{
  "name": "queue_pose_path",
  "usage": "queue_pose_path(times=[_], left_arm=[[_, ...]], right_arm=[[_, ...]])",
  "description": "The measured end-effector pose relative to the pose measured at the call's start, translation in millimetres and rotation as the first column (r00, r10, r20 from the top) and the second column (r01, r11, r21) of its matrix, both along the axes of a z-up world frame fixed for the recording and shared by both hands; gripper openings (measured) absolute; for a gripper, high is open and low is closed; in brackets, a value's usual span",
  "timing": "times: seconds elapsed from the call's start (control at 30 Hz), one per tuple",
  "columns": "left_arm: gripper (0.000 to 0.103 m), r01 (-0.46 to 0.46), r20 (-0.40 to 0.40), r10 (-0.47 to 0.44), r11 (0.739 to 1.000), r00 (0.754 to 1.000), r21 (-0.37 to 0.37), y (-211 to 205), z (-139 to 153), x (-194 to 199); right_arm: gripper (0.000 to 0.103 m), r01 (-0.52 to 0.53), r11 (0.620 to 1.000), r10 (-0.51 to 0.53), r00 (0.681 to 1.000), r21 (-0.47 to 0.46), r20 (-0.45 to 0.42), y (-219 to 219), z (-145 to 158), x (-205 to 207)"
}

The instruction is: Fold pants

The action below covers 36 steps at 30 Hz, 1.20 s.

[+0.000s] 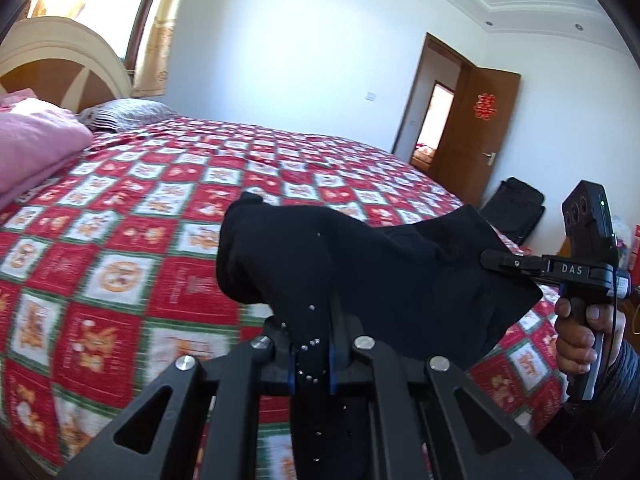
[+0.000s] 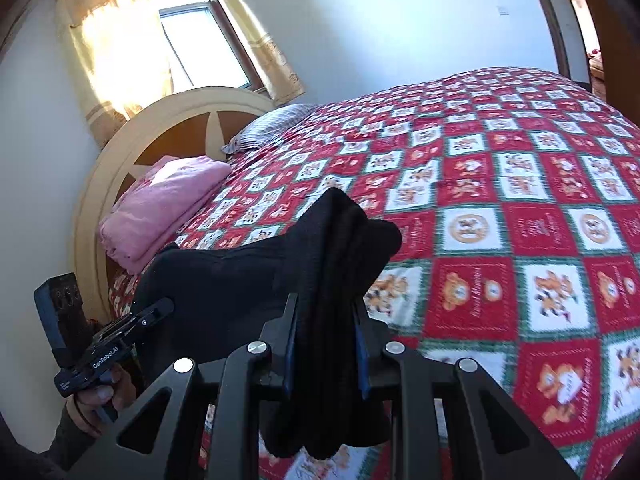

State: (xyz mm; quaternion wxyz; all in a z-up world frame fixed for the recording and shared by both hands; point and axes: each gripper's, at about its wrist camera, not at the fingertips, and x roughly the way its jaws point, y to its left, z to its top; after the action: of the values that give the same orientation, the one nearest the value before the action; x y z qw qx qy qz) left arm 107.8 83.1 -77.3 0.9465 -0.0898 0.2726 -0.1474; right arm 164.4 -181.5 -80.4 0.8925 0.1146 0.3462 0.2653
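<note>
Black soft fabric pants hang bunched in mid-air above the red-and-white checked quilted bed, clamped between the left gripper and right gripper. Likely mid-fold; next, lower them flat. Folded pink blanket lies near the headboard edge.

White walls, sunlit window, checked bedspread, open door
</note>
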Motion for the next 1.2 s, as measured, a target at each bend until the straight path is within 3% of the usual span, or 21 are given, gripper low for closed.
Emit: queue_pose_path(times=[0.57, 0.93, 1.07, 1.17, 1.2], left_arm=[[0.011, -0.126, -0.063, 0.126, 0.992, 0.99, 0.003, 63.2, -33.4, 15.0], [0.011, -0.131, -0.091, 0.132, 0.991, 0.987, 0.01, 73.8, -47.3, 19.8], [0.023, -0.13, -0.12, 0.132, 0.991, 0.984, 0.029, 72.1, -60.5, 22.0], [0.047, -0.151, -0.137, 0.157, 0.987, 0.978, 0.057, 68.7, -67.9, 22.1], [0.05, -0.157, -0.14, 0.165, 0.985, 0.976, 0.071, 67.9, -70.0, 21.9]], right_arm=[[0.024, -0.085, 0.994, 0.082, 0.996, -0.068, -0.046, 94.4, -23.4, 60.4], [0.024, -0.087, 0.994, 0.082, 0.994, -0.071, -0.065, 107.6, -39.1, 73.4], [0.025, -0.08, 0.992, 0.069, 0.991, -0.097, -0.118, 101.1, -56.0, 78.2], [0.028, -0.046, 0.992, 0.026, 0.986, -0.119, -0.167, 92.3, -70.4, 86.7], [0.03, -0.031, 0.993, 0.009, 0.984, -0.118, -0.178, 88.3, -73.6, 89.0]])
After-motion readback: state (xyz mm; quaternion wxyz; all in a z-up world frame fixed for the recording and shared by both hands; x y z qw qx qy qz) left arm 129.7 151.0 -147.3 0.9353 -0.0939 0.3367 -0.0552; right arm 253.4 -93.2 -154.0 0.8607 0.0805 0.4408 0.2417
